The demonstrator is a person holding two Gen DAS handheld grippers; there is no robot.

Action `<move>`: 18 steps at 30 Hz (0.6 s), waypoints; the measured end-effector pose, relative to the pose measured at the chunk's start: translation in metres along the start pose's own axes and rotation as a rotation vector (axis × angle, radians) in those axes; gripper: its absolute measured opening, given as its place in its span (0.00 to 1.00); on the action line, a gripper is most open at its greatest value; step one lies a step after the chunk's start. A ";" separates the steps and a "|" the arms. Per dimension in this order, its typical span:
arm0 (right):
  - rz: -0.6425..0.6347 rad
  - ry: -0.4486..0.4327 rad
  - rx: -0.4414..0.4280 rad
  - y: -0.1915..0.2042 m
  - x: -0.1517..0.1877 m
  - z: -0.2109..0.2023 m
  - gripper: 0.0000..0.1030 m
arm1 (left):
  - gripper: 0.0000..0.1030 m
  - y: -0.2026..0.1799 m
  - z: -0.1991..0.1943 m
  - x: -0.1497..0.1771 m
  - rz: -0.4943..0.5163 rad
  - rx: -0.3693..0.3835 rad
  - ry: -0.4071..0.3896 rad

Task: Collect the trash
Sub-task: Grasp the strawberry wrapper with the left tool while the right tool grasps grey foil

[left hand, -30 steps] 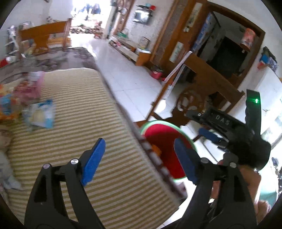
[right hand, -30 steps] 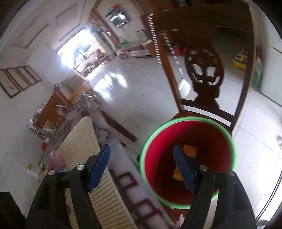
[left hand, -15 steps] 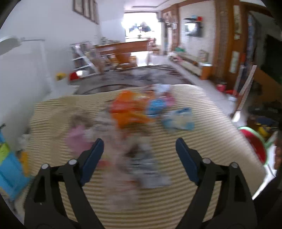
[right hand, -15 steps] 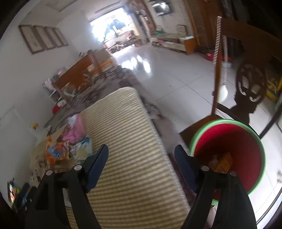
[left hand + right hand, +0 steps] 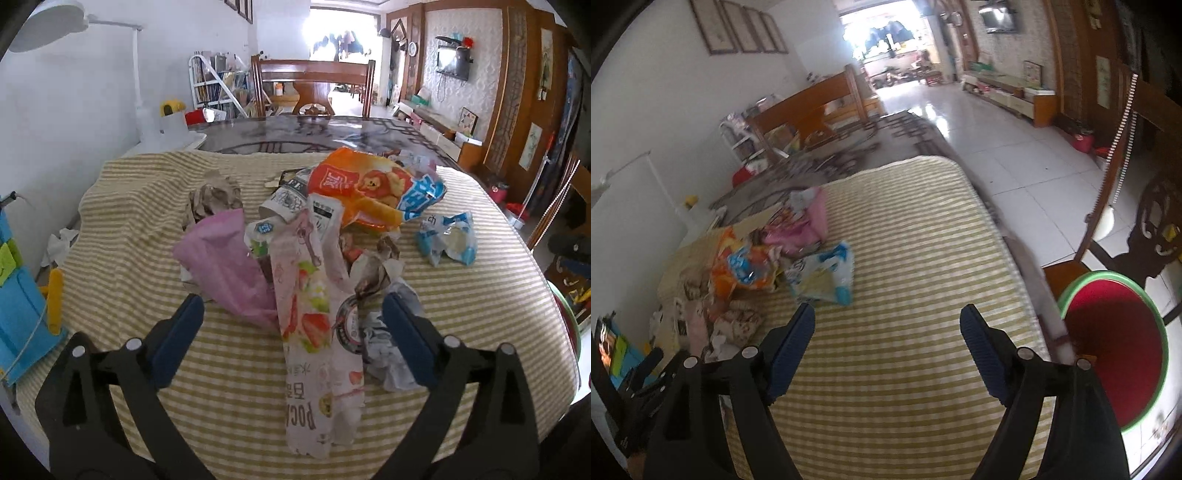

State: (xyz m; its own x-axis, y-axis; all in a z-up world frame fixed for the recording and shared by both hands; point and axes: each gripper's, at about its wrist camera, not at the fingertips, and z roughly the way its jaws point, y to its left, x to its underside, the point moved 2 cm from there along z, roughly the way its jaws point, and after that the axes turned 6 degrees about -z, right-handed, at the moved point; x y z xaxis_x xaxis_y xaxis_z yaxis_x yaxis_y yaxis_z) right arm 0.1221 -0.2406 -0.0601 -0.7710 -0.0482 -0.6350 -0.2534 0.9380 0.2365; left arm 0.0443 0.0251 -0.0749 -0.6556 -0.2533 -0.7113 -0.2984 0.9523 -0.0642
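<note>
- The trash is one loose heap of wrappers on the striped cloth (image 5: 461, 332) that covers the table, lying toward the cloth's left half and far edge in the left wrist view.
- Wrappers that can be counted apart in the heap: one long strawberry-print wrapper (image 5: 314, 332) running toward the near edge, one pink bag (image 5: 225, 266) touching its left side, one orange snack bag (image 5: 365, 188) behind them toward the far edge, one crumpled grey paper (image 5: 214, 197) left of that, and one crumpled white-grey wad (image 5: 388, 354) touching the long wrapper's right side.
- One blue-and-white wrapper (image 5: 447, 238) lies by itself, just apart from the heap toward the right edge.
- Smaller scraps in the middle of the heap overlap too much to count.
- One left gripper (image 5: 291, 321) hangs over the near end of the heap; its jaws are wide apart and opening, the long wrapper and wad lie under the gap, and neither pad presses on them.
- One right gripper (image 5: 886, 332) is over bare cloth near the right edge, jaws apart and empty, with the heap well off to its left.
- One red bin (image 5: 1115, 354) with a green rim stands on the floor just beyond the cloth's right edge.
- One dark wooden chair (image 5: 1152, 236) stands behind the bin.
</note>
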 end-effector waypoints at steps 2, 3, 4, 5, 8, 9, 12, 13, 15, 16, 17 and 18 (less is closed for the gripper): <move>-0.010 0.011 -0.031 0.009 0.001 0.005 0.76 | 0.92 0.005 0.003 0.001 -0.014 0.028 0.008; -0.014 0.017 -0.049 0.014 0.002 0.007 0.76 | 0.92 0.007 0.004 0.002 -0.018 0.038 0.014; -0.020 0.022 -0.061 0.019 0.005 0.009 0.76 | 0.92 0.007 0.007 0.002 -0.019 0.048 0.029; -0.029 0.030 -0.072 0.024 0.005 0.012 0.76 | 0.92 0.006 0.009 0.002 -0.017 0.053 0.043; -0.074 0.054 -0.089 0.042 0.010 0.021 0.76 | 0.91 0.004 0.017 0.005 -0.018 0.074 0.097; -0.099 0.063 -0.094 0.049 0.012 0.023 0.76 | 0.88 0.003 0.021 0.006 -0.018 0.083 0.110; -0.170 0.074 -0.102 0.067 0.019 0.027 0.76 | 0.50 0.005 0.025 0.008 -0.043 0.140 0.133; -0.202 0.077 -0.103 0.074 0.021 0.028 0.76 | 0.31 0.009 0.024 0.008 -0.071 0.158 0.135; -0.257 0.087 -0.110 0.086 0.025 0.030 0.76 | 0.26 0.014 0.021 0.007 -0.084 0.147 0.121; -0.270 0.088 -0.117 0.090 0.028 0.031 0.76 | 0.25 0.016 0.017 0.006 -0.091 0.144 0.111; -0.282 0.090 -0.132 0.094 0.030 0.032 0.76 | 0.24 0.019 0.013 0.004 -0.101 0.153 0.101; -0.283 0.096 -0.157 0.099 0.031 0.034 0.76 | 0.23 0.019 0.008 0.002 -0.105 0.162 0.091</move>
State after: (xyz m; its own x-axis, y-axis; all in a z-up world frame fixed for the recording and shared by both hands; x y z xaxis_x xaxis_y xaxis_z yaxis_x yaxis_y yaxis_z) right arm 0.0930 -0.1380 -0.0812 -0.7070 -0.3386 -0.6209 -0.5464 0.8189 0.1757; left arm 0.0430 0.0446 -0.0834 -0.6893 -0.3598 -0.6288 -0.2575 0.9330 -0.2515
